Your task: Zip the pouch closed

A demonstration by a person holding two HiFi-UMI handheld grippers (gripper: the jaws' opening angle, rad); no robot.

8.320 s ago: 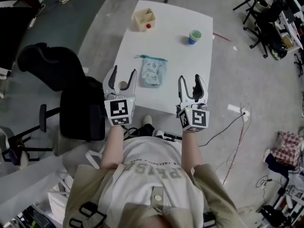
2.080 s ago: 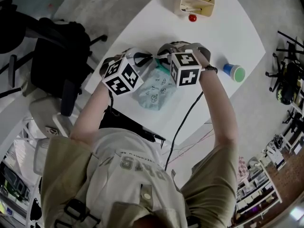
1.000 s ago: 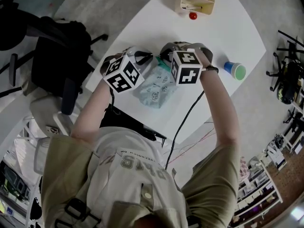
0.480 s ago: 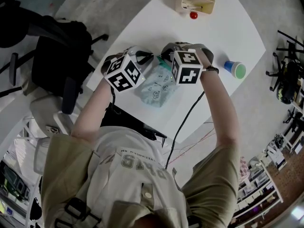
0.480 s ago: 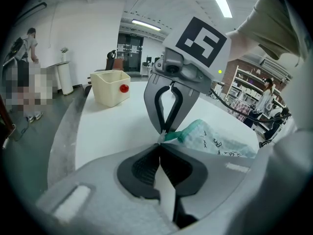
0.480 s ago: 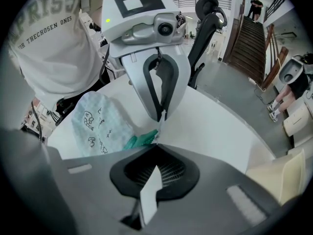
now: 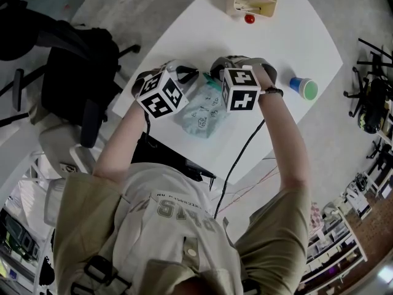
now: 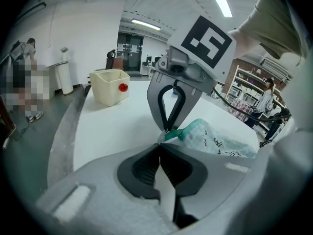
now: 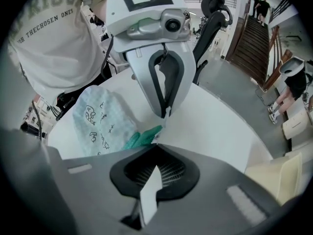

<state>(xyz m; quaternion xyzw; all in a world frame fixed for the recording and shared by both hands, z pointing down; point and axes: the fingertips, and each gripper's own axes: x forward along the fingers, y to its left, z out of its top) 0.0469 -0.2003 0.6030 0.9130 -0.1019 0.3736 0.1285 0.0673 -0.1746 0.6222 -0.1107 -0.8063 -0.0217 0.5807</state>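
Left tool (image 7: 187, 74) and right tool (image 7: 213, 75) are both clamping shut on the pouch's (image 7: 199, 112) green end, box (image 7: 253, 6) and red ball (image 7: 249, 18) sitting far on the tabletop (image 7: 295, 42).

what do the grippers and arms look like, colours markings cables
Left gripper and right gripper match: pale grey bodies, black-lined curved jaws, each topped by a white cube with black square markers. A black cable hangs from the right one. Beige short-sleeved printed shirt; dark wristband on the right wrist.
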